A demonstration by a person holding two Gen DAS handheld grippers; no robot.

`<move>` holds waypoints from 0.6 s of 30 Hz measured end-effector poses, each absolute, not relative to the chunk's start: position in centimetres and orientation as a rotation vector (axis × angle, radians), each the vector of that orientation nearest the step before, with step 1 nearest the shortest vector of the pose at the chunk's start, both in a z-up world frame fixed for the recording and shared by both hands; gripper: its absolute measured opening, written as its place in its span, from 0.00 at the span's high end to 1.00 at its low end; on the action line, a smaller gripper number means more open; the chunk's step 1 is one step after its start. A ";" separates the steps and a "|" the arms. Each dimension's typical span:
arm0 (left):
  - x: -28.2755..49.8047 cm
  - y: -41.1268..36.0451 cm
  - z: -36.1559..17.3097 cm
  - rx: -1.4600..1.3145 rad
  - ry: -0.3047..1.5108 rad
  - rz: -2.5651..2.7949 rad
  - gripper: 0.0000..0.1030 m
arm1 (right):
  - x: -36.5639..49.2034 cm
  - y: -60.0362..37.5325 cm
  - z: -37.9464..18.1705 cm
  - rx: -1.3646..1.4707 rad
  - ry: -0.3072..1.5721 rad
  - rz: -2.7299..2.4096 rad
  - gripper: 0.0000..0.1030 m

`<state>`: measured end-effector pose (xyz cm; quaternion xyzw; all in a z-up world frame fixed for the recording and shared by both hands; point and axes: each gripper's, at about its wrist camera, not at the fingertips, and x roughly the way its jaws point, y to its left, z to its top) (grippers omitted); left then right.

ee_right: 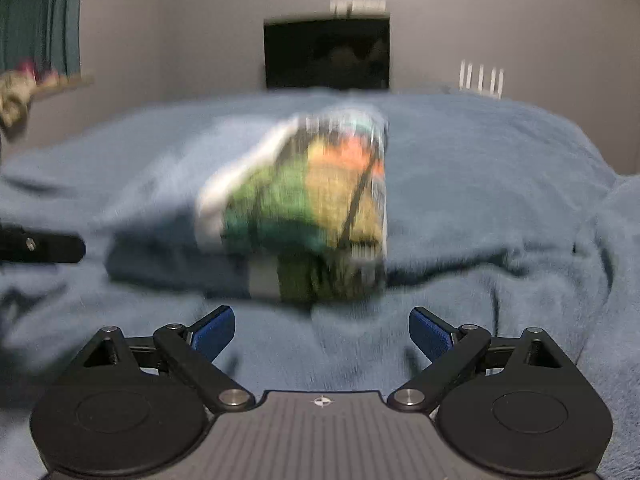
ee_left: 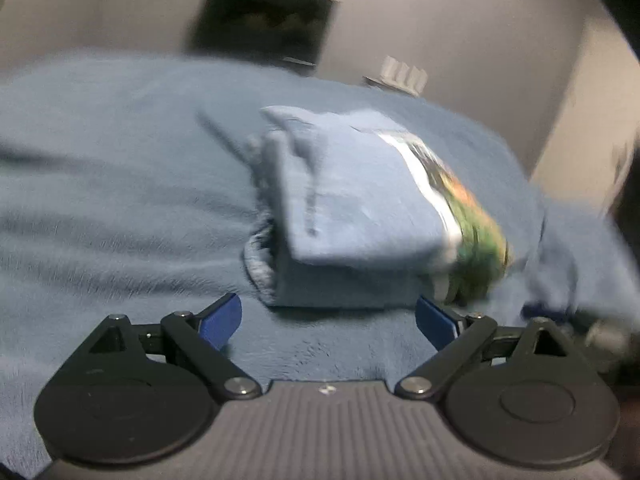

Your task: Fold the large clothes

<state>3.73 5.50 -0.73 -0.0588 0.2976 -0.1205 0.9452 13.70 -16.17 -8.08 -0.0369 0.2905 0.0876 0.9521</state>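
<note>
- A light-blue T-shirt [ee_left: 360,208] lies folded into a thick, roughly rectangular bundle on a bed covered by a fuzzy blue blanket [ee_left: 120,184].
- From the left wrist camera, the bundle sits in the middle of the bed, with plain blue cloth on top and a ribbed collar or hem opening showing at its near left corner.
- A colourful print [ee_left: 472,216] in green, orange and white runs along the bundle's right side and wraps down over its near right corner.
- From the right wrist camera, the same T-shirt [ee_right: 288,216] is heavily blurred; the print [ee_right: 320,216] faces this camera, and the plain blue part trails off to the left.
- The left gripper [ee_left: 328,320] hangs just in front of the bundle's near edge, its blue-padded fingers [ee_left: 222,320] spread wide and holding nothing; the cloth sits beyond the fingertips, not between them.
- The right gripper [ee_right: 322,334] is also spread wide and empty, near the bundle's near edge but apart from it, over rumpled blanket [ee_right: 500,200].
- A black part at the left edge of the right wrist view is probably the other tool; too little shows to be sure.
- Past the bed's far edge, a dark rectangular screen [ee_right: 326,54] stands against a pale wall, and a small white object [ee_right: 482,76] with upright prongs stands to its right.
- A teal curtain [ee_right: 44,16] hangs at the upper left of the right wrist view.
</note>
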 end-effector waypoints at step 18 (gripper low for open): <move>2.9 2.8 -5.7 0.143 0.731 -0.284 0.00 | 13.5 -16.3 -10.6 -0.129 0.715 0.143 0.01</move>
